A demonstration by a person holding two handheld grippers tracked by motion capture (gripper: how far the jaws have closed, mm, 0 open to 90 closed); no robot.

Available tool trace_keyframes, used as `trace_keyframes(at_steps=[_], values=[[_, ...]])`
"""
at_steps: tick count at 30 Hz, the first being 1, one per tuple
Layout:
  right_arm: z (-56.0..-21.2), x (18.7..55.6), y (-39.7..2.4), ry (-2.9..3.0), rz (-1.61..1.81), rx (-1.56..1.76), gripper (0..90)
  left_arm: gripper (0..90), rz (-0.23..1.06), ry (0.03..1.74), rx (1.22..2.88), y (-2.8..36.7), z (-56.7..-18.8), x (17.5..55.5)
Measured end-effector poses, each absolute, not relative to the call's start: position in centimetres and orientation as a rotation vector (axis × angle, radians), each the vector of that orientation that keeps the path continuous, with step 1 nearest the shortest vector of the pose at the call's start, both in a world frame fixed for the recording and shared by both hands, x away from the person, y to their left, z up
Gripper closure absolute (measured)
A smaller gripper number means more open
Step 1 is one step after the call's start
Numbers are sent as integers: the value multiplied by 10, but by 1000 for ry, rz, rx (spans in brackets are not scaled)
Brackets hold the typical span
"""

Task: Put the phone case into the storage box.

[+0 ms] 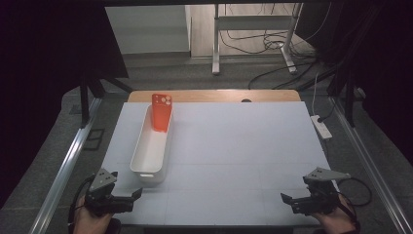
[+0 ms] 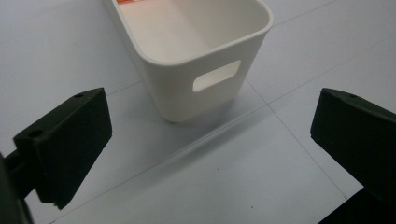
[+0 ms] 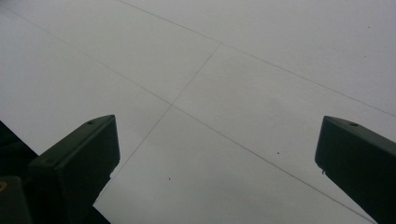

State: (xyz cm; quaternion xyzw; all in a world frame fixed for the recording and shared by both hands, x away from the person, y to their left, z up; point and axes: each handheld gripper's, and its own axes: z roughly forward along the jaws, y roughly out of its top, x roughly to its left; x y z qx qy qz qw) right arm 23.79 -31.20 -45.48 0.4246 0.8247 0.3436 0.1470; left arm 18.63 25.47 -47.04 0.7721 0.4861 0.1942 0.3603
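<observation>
Left gripper (image 1: pixel 129 196) jaws wide apart, holding nothing — white bin (image 1: pixel 146 158) just beside it at 1 o'clock, orange phone case (image 1: pixel 161 112) leaning upright in bin's far end. Right gripper (image 1: pixel 291 201) jaws apart too — over bare white table (image 1: pixel 243 146).

A long white bin (image 1: pixel 151 148) lies on the white table (image 1: pixel 234 161) toward its left edge, running lengthwise from near the front edge toward the far edge, and an orange phone case (image 1: pixel 161 112) stands tilted in its far end, leaning against the far wall with its camera cutout uppermost. The left gripper (image 1: pixel 127 196) sits at the front left corner, held in a hand (image 1: pixel 90 219), just beside the near end of the bin without touching it, jaws pointing toward the table's middle. The right gripper (image 1: pixel 290 200) sits at the front right corner, well apart from the bin, jaws pointing inward over bare table; a white power strip (image 1: pixel 322 126) lies off the right edge.
</observation>
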Motion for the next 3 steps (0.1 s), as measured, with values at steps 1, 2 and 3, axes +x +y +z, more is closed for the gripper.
trace_keyframes(at_steps=[1, 2, 3], values=[[-455, 238, -312, 2376, 984, 1223, 3, 0, 498, 1254, 1982, 255, -470, 186], [-455, 238, -312, 2377, 982, 1222, 3, 0, 498, 1254, 1982, 255, -470, 186], [-455, 238, -312, 2378, 981, 1227, 1, 0, 493, 1257, 1980, 255, -470, 187]])
